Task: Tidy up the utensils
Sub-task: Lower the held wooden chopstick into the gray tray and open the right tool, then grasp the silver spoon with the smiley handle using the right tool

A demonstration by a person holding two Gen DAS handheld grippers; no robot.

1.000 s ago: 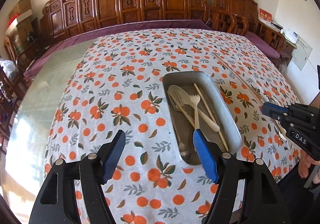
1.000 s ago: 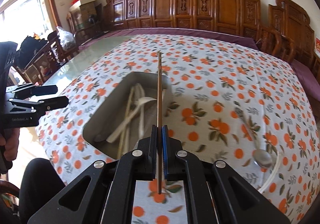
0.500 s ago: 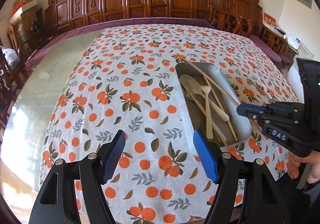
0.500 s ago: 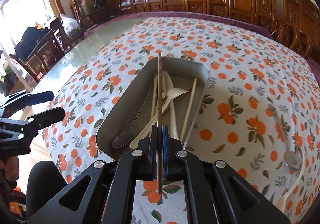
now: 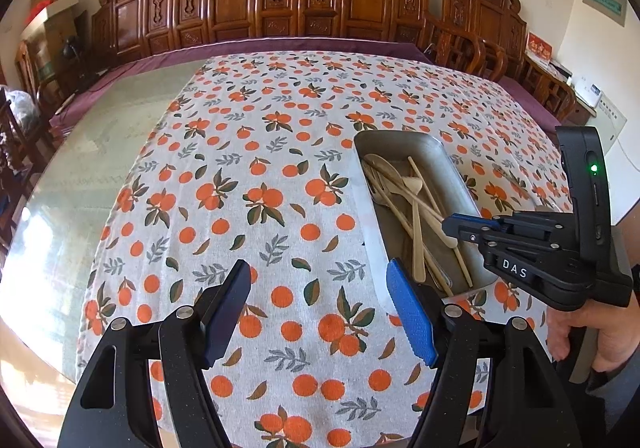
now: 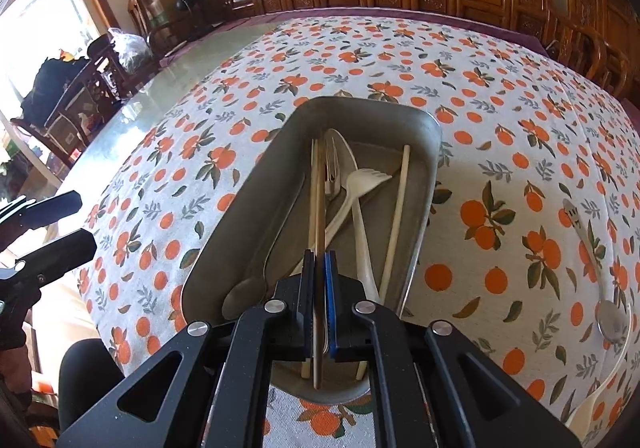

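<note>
The right gripper [image 6: 319, 268] has come down over the metal tray [image 6: 248, 204] since a second ago; then it was higher and short of the tray. Its fingers are clenched on a brown chopstick [image 6: 319, 200], which now lies along the tray's left part, low over the forks and chopsticks inside. The left gripper [image 5: 320, 312] has its fingers released and empty, above the cloth [image 5: 240, 168] just left of the tray; it has hardly moved. A spoon [image 6: 592, 248] lies on the cloth, far right.
</note>
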